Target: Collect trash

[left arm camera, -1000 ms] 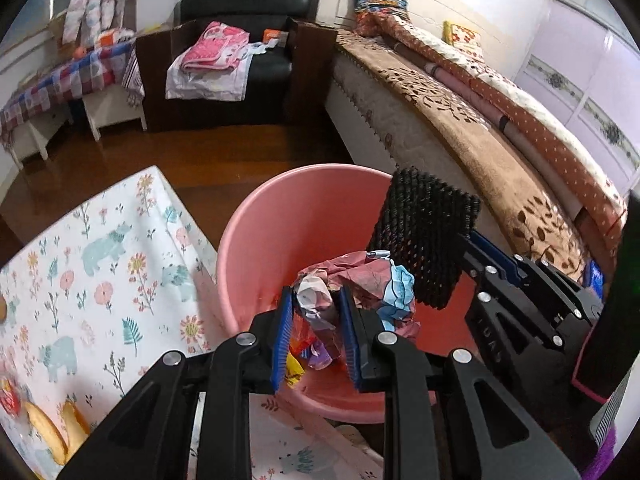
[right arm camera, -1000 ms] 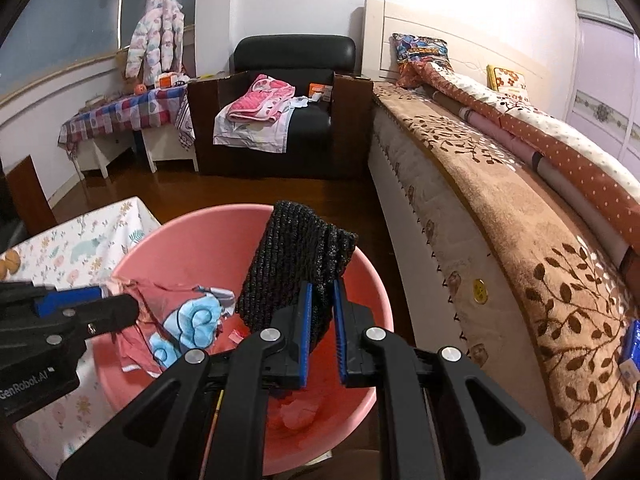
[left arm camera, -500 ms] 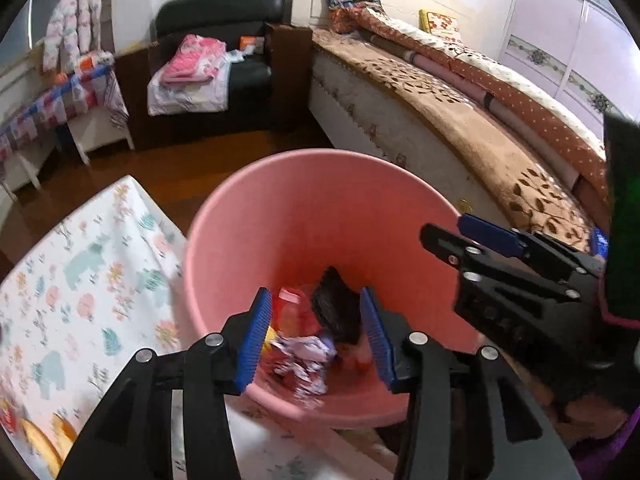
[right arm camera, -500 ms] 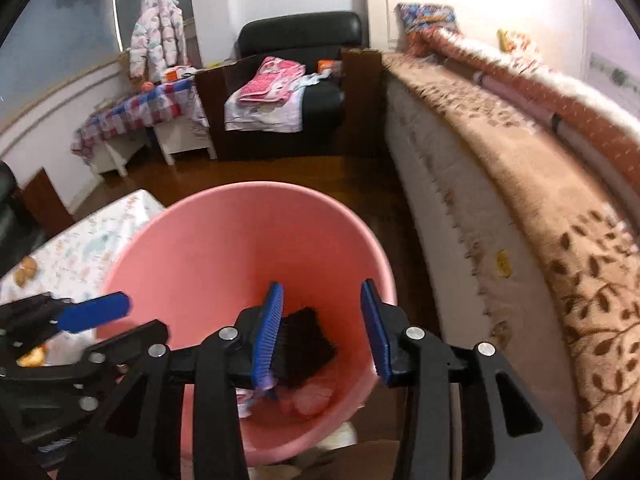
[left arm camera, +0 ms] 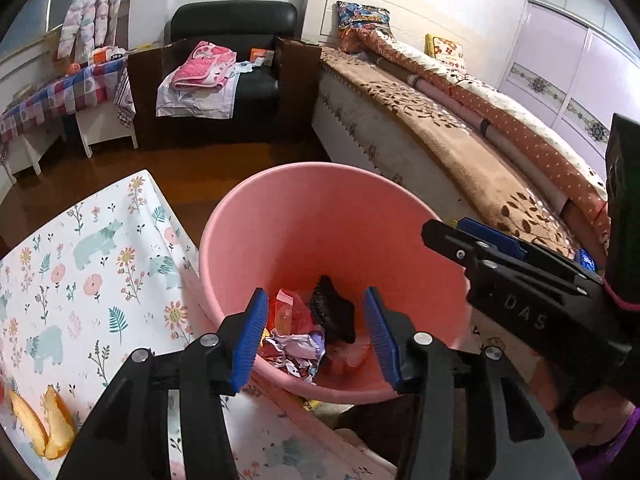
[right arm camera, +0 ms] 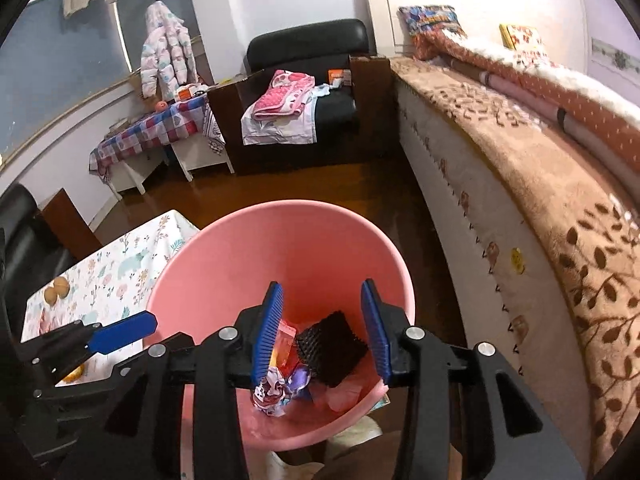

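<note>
Drop step done: my left tongs [left arm camera: 316,330] and right tongs [right arm camera: 322,330], jaws just opened, hang empty over the round pink plastic bin [left arm camera: 320,208] holding crumpled wrapper [left arm camera: 294,350] and black mesh pad [right arm camera: 330,346]; next, scan the floral-cloth worktop [left arm camera: 80,272].

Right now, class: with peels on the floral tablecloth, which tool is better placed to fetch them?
Left tool: open, empty, beside the tablecloth bearing the peels. The right tool hangs over the bin's far side.

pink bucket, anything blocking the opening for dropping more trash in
Nothing visible does. The pink bucket has an open mouth with no lid; the black mesh piece and crumpled wrappers lie low at its bottom. Both the left hand-held gripper and the right hand-held gripper hang open above it.
</note>
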A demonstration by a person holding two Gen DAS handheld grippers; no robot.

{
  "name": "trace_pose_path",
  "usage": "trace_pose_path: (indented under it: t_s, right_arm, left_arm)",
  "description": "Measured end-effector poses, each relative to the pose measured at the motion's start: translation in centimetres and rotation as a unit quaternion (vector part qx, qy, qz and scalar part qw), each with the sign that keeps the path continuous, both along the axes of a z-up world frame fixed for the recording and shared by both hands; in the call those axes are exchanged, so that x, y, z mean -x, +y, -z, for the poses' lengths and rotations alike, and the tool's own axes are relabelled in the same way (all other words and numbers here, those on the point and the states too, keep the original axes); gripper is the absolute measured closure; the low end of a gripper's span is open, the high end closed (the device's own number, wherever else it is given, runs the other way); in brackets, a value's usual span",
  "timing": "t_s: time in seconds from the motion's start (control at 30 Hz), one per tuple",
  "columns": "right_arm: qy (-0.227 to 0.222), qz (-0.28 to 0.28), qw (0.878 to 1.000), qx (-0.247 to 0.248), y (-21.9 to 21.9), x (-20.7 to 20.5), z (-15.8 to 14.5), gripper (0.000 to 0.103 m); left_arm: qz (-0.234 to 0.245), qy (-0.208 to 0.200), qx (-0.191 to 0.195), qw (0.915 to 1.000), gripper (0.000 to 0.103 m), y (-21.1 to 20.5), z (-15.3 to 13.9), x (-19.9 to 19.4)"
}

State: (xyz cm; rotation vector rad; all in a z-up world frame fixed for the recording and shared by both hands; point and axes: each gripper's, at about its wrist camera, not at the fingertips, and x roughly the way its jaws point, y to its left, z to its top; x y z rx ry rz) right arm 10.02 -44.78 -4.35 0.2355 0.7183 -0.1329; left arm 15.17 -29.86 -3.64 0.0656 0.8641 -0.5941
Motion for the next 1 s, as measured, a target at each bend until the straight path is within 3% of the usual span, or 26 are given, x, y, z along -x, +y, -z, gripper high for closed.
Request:
trace_pose_path:
  t_s: [0.67,1.0]
  right_arm:
    - [-0.029,-0.003,1.000,-0.002,0.9,2.4,-2.1,0.061]
    - [-0.033,-0.022,0.999,-0.026,2.3,2.6,-2.5,0.061]
  left_arm:
    - [-0.013,-0.023,0.033,0.9991,0.051,3.1,-3.1,2.3]
    - [-0.066,-0.023,0.034,0.9970,0.051,8.2,-3.3,3.0]
